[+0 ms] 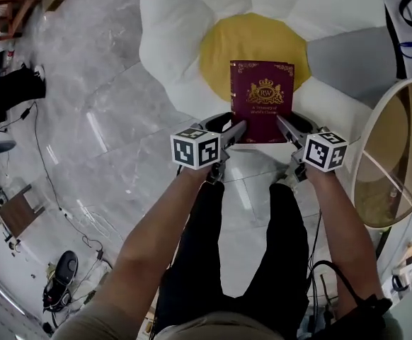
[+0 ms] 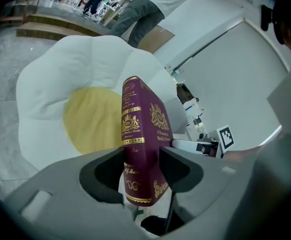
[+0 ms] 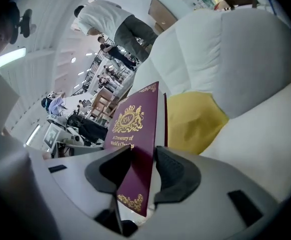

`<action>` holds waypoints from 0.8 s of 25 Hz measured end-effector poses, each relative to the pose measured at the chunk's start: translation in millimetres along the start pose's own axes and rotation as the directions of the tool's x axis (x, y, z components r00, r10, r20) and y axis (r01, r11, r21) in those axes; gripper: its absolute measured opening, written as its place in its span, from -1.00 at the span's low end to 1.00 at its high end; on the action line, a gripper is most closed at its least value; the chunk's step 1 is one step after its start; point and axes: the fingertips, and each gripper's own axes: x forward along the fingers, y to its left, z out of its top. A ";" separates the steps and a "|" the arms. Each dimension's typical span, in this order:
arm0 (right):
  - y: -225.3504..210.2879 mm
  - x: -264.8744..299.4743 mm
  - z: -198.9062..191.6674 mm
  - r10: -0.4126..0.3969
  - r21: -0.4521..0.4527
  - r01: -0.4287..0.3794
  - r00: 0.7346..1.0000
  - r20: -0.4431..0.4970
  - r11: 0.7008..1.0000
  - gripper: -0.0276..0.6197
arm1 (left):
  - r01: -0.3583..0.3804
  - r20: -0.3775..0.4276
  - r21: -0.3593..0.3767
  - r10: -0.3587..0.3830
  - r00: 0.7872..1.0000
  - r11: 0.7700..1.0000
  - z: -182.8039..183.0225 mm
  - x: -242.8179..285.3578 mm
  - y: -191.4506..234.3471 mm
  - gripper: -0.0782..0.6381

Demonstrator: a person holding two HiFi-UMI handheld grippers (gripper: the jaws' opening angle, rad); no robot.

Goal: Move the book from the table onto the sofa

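Note:
A maroon book point(image 1: 261, 100) with gold print hangs in the air over the flower-shaped sofa point(image 1: 185, 41), above its yellow centre point(image 1: 220, 55). My left gripper point(image 1: 236, 131) is shut on the book's near left corner, and my right gripper point(image 1: 282, 126) is shut on its near right corner. In the left gripper view the book's spine point(image 2: 135, 134) stands between the dark pads point(image 2: 178, 166). The right gripper view has the front cover point(image 3: 133, 134) clamped between its pads point(image 3: 173, 171), with the yellow cushion point(image 3: 193, 121) just beyond.
A round table point(image 1: 397, 154) with a glass top stands at the right, beside the sofa's grey petal point(image 1: 351, 55). The floor is pale marble with cables point(image 1: 57, 190) and gear at the left. People stand beyond the sofa point(image 2: 135, 9).

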 end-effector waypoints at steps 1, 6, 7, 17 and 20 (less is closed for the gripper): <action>-2.3 15.0 -3.2 0.007 -0.007 -0.007 1.000 -0.010 1.000 -0.42 | -0.004 0.007 -0.005 0.004 1.000 1.000 -1.4 1.3 15.0 -0.19; -35.7 98.0 -34.0 0.016 -0.029 -0.017 0.999 -0.043 0.999 -0.41 | -0.022 -0.002 -0.020 0.022 1.000 1.000 -23.0 31.3 103.2 -0.19; -42.7 108.6 -40.5 0.012 -0.026 -0.013 0.999 -0.047 1.000 -0.41 | -0.024 -0.004 -0.033 0.024 1.000 0.999 -28.1 37.4 115.0 -0.19; -75.7 129.0 -59.8 -0.043 -0.010 0.043 0.998 -0.054 0.999 -0.34 | 0.031 0.027 -0.105 -0.028 0.999 0.994 -53.9 75.8 149.8 -0.18; -73.2 121.7 -58.1 -0.080 -0.020 0.078 0.995 -0.062 0.997 -0.35 | 0.026 0.022 -0.098 -0.024 0.999 0.995 -49.2 65.7 146.7 -0.18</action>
